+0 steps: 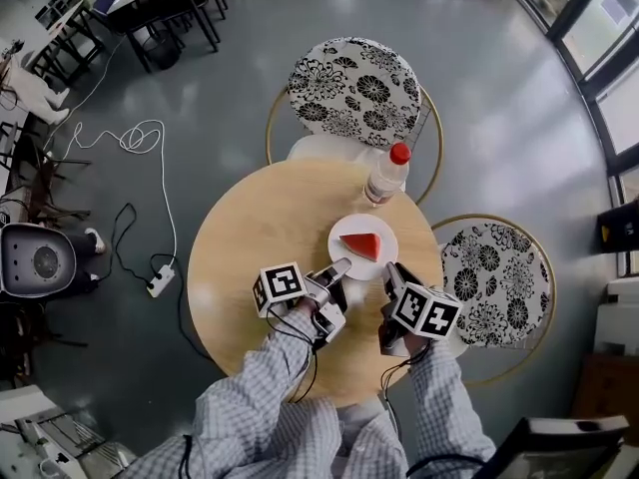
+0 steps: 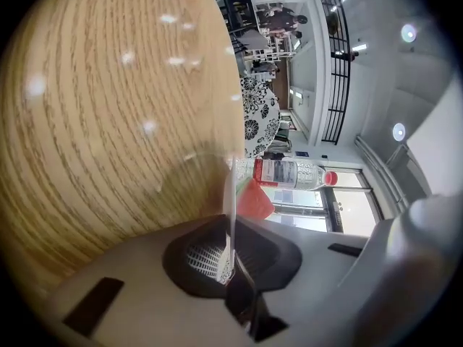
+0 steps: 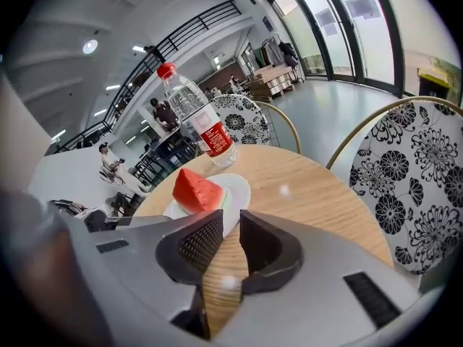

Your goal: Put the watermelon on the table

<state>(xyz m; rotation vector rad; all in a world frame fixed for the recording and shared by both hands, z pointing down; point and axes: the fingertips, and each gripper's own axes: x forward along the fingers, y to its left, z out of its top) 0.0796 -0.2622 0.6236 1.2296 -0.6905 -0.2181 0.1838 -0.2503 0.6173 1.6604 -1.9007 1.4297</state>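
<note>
left gripper view: fingers (image 2: 205,257) clamp plate (image 2: 229,194) rim | right gripper (image 3: 227,228) fingers (image 3: 266,246) narrow, empty | watermelon (image 3: 195,191) on plate

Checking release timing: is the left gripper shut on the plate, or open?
Shut. The left gripper pinches the white plate by its rim; its own view shows the rim edge-on between the pads.

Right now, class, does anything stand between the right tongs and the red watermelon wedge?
Nothing visible does. The right tongs stand open at the near rim of the white round plate; the red watermelon wedge sits beyond, the clear plastic bottle behind it.
</note>
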